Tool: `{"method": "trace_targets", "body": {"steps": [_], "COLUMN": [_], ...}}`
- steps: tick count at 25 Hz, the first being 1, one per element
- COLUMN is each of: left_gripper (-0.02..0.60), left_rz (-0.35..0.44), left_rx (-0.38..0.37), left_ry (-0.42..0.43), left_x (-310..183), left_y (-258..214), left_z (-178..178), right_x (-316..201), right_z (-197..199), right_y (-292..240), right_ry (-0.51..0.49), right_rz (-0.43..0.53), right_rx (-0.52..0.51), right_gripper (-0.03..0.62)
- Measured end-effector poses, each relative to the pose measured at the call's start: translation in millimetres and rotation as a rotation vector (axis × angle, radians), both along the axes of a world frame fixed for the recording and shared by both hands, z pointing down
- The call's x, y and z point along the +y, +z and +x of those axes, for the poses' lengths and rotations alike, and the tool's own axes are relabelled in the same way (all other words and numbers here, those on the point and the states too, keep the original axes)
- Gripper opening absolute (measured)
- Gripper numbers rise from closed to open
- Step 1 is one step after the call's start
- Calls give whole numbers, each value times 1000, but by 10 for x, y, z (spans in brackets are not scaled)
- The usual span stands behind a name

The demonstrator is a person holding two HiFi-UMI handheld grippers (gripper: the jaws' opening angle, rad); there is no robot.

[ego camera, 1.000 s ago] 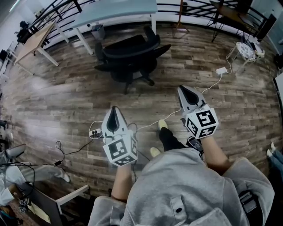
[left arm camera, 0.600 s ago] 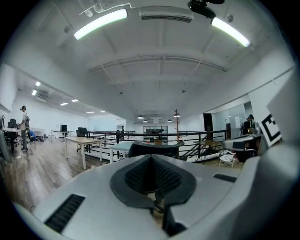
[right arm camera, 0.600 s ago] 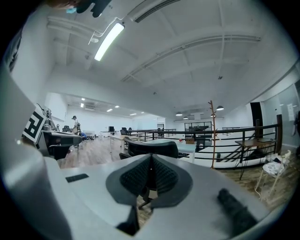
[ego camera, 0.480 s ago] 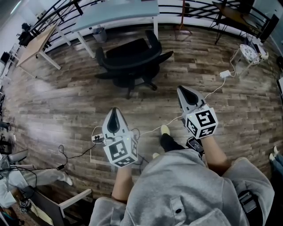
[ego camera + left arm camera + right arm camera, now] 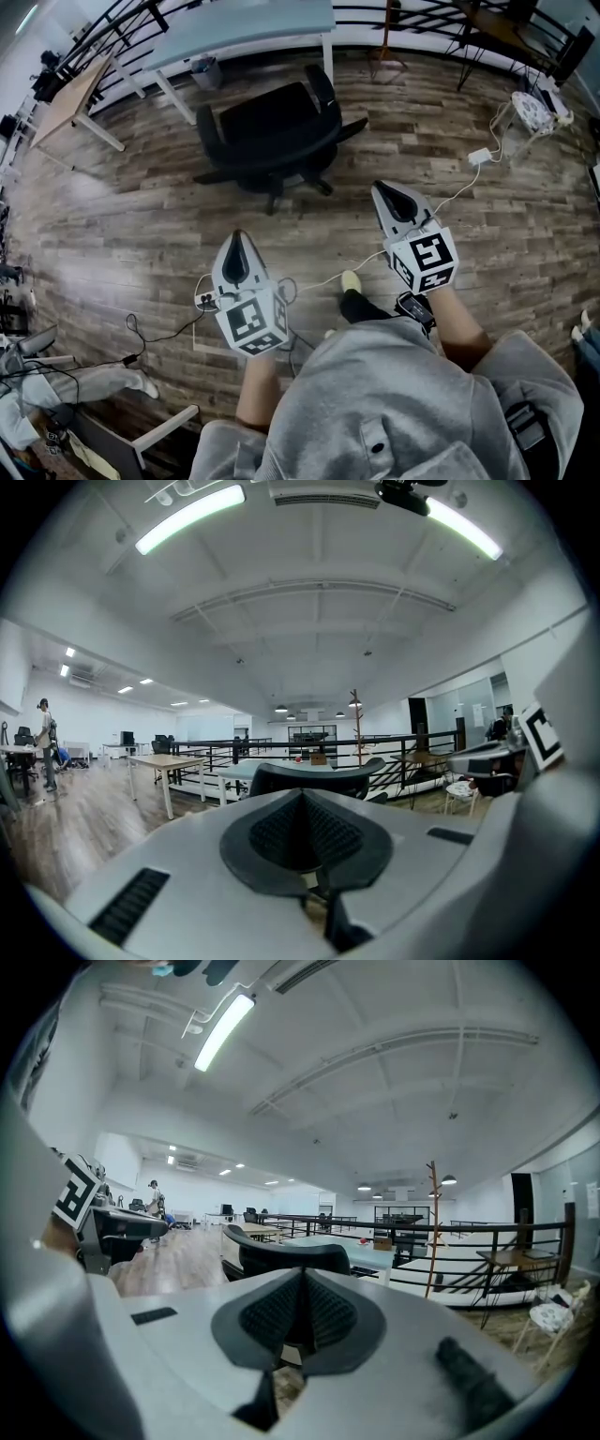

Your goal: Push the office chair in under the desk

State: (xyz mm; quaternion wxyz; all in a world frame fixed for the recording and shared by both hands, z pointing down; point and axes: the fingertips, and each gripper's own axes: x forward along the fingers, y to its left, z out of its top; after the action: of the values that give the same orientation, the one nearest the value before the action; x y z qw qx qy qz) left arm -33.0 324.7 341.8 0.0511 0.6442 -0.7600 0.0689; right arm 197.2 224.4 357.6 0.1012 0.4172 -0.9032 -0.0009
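Now left gripper (image 5: pixel 236 255) pointing forward, jaws pressing together, holding nothing. Right gripper (image 5: pixel 394 200) likewise closed, empty. Both hovering over wooden floor (image 5: pixel 122 202), well apart from office chair (image 5: pixel 272 122). Chair standing near pale tabletop (image 5: pixel 244 21), backrest facing grippers, seat not under it.

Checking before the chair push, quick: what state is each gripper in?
Left gripper: shut, holding nothing.
Right gripper: shut, holding nothing.

I see a wooden table (image 5: pixel 70 94) at upper left, a white power adapter (image 5: pixel 480 156) on the plank floor (image 5: pixel 112 216) at right, and a round white side table (image 5: pixel 531 108) at upper right.
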Motion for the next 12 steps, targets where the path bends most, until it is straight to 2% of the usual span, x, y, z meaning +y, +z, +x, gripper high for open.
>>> {"method": "trace_targets", "body": {"steps": [5,12], "left_gripper": [15,15], "left_rz": [-11,-24], "left_rx": [-2,-4], "left_ry": [-12,-35], "left_x": [-297,-619], "left_y": [19,50], "left_z": [-81,-181], "right_x": [-248,-601], "right_z": [-151,-297], "right_y": [11,61], "right_ry": [-35,-71], "right_rz": [63,28], "right_rx": [98,63], "right_gripper": [28,28]}}
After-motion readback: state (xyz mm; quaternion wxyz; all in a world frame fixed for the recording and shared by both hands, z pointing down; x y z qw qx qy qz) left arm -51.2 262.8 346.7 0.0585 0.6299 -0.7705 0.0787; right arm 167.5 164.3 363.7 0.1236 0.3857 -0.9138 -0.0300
